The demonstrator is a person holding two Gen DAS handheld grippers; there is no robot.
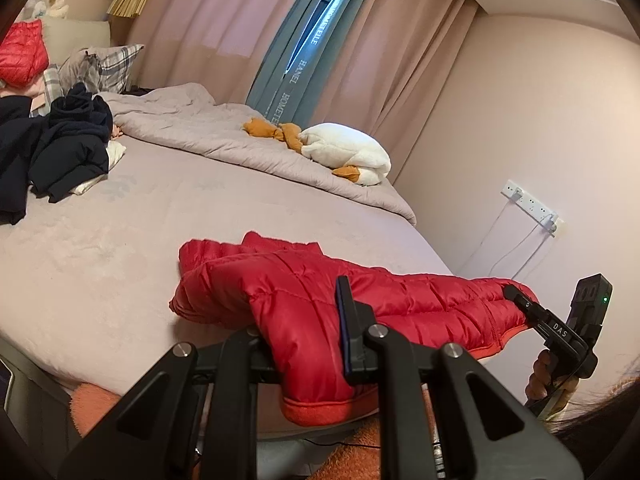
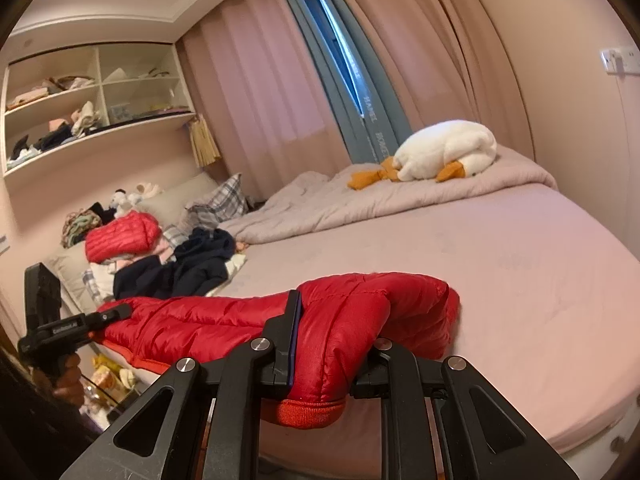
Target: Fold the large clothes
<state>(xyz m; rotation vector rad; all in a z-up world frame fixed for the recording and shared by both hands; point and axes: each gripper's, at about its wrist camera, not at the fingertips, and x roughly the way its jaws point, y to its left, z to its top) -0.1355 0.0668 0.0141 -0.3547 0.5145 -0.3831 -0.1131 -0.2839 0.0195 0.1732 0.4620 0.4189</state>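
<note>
The right gripper (image 1: pixel 516 300) reads "DAS"; the blue curtain (image 1: pixel 296 76) shows "HANEL" and perhaps "HOMETELE".

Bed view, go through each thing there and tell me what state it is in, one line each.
Red jacket: near bed edge, hem end held up by both grippers.
Left gripper: shut on the jacket's hem.
Right gripper: shut on the jacket's hem.
Dark clothes: crumpled heap, unfolded.
Quilt: rumpled along the curtain side.
Plush duck: lying on the quilt.

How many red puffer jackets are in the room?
2. One red puffer jacket lies at the near bed edge, clamped by both hand-held grippers. Another red puffer jacket sits on the clothes pile by the pillows. The pile may hide more.
</note>
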